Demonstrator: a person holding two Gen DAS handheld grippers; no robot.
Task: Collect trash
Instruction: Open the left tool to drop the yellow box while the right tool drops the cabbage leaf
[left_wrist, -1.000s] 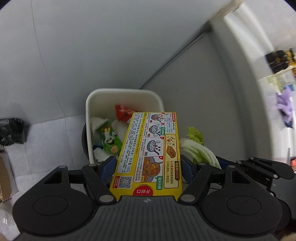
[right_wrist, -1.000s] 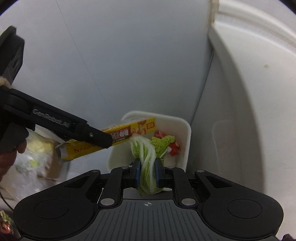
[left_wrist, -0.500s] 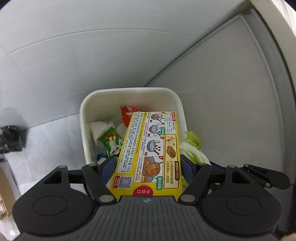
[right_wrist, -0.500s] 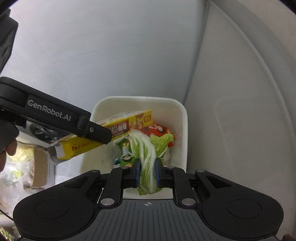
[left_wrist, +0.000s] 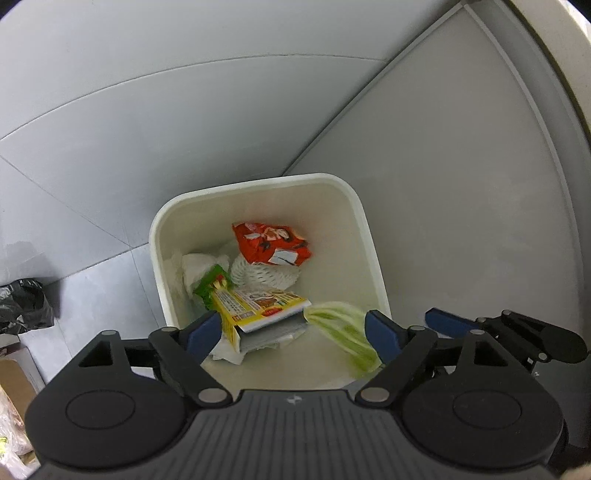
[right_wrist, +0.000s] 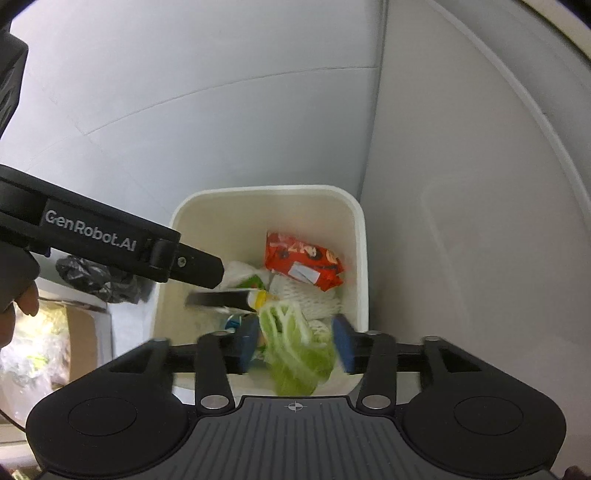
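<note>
The yellow box (left_wrist: 258, 306) lies tilted in the white bin (left_wrist: 373, 258), long axis running lower left to upper right, between the opening, empty-pressed left gripper (left_wrist: 295, 332). Right of it, the blurred cabbage leaf (right_wrist: 299, 354) hangs lengthwise between the right gripper's (right_wrist: 295, 343) widening pads, untouched.

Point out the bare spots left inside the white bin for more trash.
Bare: the bin floor along its right wall, beside the red wrapper, and the far wall's foot. Crowded: left and middle, with the yellow box, tissue and cabbage.
</note>
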